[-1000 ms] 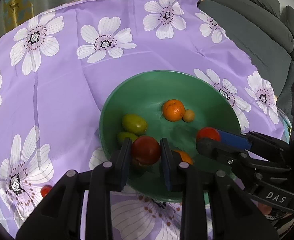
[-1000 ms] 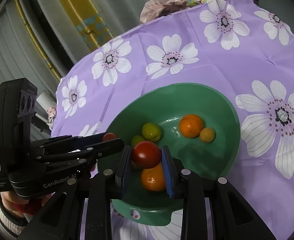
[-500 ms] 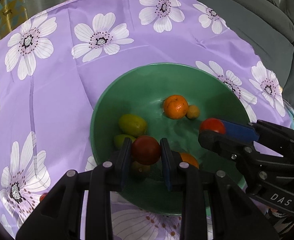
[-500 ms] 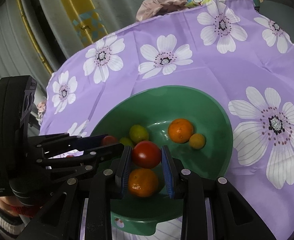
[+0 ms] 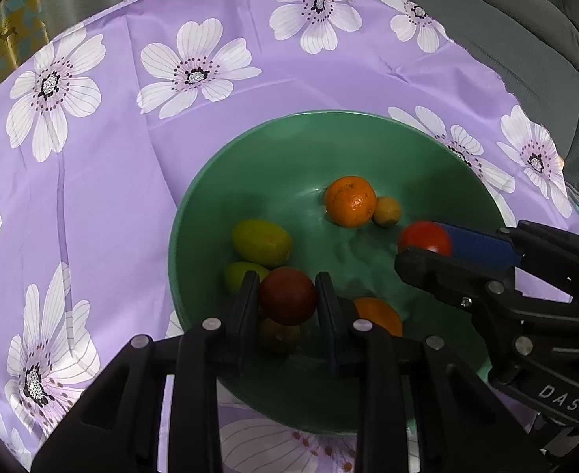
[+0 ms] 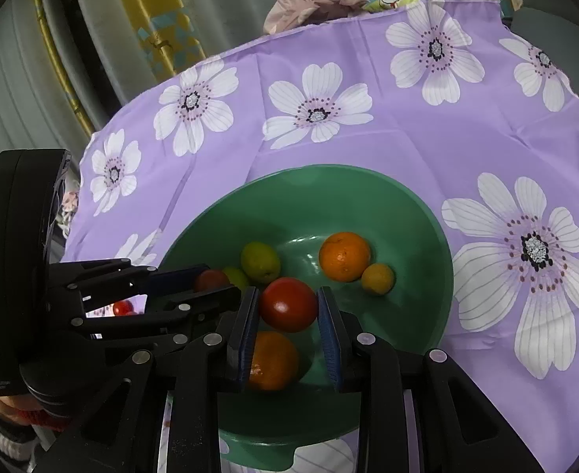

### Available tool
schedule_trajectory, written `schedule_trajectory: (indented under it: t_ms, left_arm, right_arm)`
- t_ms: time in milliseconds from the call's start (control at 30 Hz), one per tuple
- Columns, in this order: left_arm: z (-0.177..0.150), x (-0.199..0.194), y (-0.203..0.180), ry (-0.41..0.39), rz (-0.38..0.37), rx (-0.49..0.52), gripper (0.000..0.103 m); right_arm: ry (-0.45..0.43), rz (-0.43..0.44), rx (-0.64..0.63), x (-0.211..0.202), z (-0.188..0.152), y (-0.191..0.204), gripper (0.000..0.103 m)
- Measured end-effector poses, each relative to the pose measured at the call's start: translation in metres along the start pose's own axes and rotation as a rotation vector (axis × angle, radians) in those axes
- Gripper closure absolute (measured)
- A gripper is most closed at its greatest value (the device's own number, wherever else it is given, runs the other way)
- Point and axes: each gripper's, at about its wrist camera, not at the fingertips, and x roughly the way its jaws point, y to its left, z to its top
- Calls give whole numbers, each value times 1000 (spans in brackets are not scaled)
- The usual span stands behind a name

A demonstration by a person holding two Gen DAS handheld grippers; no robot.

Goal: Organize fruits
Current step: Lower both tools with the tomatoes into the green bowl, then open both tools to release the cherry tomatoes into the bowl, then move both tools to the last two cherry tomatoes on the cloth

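Observation:
A green bowl (image 5: 329,138) (image 6: 427,216) sits on a purple flowered tablecloth. In it lie an orange (image 5: 350,201) (image 6: 344,256), a small yellow fruit (image 5: 386,211) (image 6: 377,278), two green fruits (image 5: 262,243) (image 6: 260,262) and a second orange (image 5: 380,313) (image 6: 271,360). My left gripper (image 5: 287,297) is shut on a dark red tomato (image 5: 287,295) over the bowl's near side. My right gripper (image 6: 287,307) is shut on a red tomato (image 6: 288,304) over the bowl; it also shows in the left wrist view (image 5: 425,237).
A small red fruit (image 6: 123,308) lies on the cloth left of the bowl, behind the left gripper. A grey sofa (image 5: 526,39) stands to the right of the table. Bags and cloth (image 6: 317,0) lie at the table's far edge.
Both grippers have moved forward over the bowl with their tomatoes still held. The bowl's fruits have not moved.

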Motion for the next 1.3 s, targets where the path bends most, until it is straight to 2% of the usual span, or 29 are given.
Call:
schedule_trajectory:
  t_ms: [733, 967, 1100, 1167, 1300]
  left_arm:
    - [-2, -2, 0, 1, 18, -10, 73]
    - [-7, -28, 0, -45, 21, -39, 53]
    - [-15, -50, 3, -79, 28, -60, 44]
    - [-19, -58, 4, -88, 34, -67, 39]
    - [-34, -76, 8, -107, 50, -95, 37]
  right_arm:
    - [12, -9, 16, -1, -1, -1, 71]
    - [-12, -3, 20, -16, -1, 6, 71]
    - [-17, -2, 26, -26, -2, 11, 61]
    - [-20, 6, 30, -32, -4, 14, 61]
    - [-26, 46, 43, -42, -8, 20, 56]
